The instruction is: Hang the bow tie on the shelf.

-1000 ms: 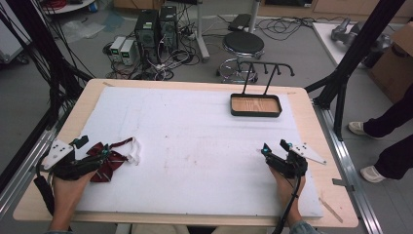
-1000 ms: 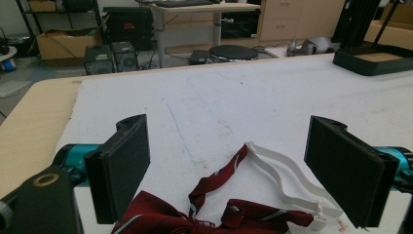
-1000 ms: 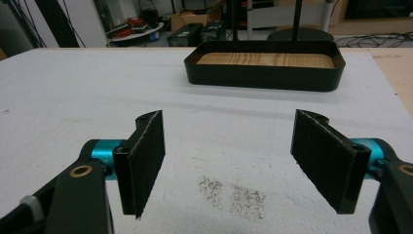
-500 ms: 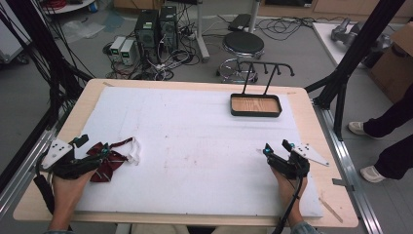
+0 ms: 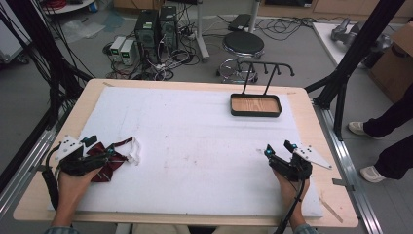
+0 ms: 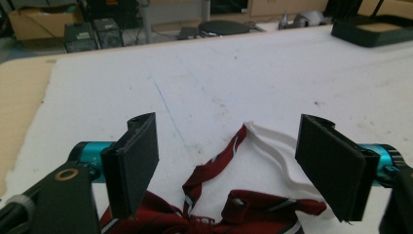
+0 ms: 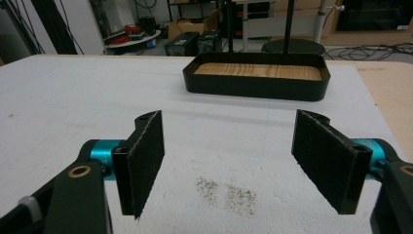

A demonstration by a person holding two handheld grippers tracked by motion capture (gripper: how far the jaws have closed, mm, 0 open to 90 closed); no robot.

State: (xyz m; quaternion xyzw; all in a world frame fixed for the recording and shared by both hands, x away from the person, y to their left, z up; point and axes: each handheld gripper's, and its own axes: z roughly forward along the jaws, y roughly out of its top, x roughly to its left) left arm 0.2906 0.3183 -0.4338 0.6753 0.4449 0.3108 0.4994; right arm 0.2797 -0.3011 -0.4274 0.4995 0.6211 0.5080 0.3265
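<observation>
A dark red striped bow tie point(image 5: 108, 167) with a white strap point(image 5: 134, 151) lies on the white mat at the near left. My left gripper point(image 5: 100, 146) hovers right over it, open. In the left gripper view the bow tie point(image 6: 253, 212) sits low between the wide-apart jaws of my left gripper point(image 6: 229, 170), and the white strap point(image 6: 275, 146) curls toward the right jaw. Neither pad touches the cloth. My right gripper point(image 5: 277, 147) rests at the near right, open and holding nothing. The right gripper view has it point(image 7: 229, 165) aimed at a black tray point(image 7: 253, 87).
The black tray with a wooden floor point(image 5: 255, 112) stands at the far right of the mat, with a black hook rack point(image 5: 265, 68) rising behind it. A dark smudge point(image 7: 226, 191) marks the mat. Wooden table edge point(image 5: 336, 146) borders the mat. A person's legs point(image 5: 384, 146) are beyond the right side.
</observation>
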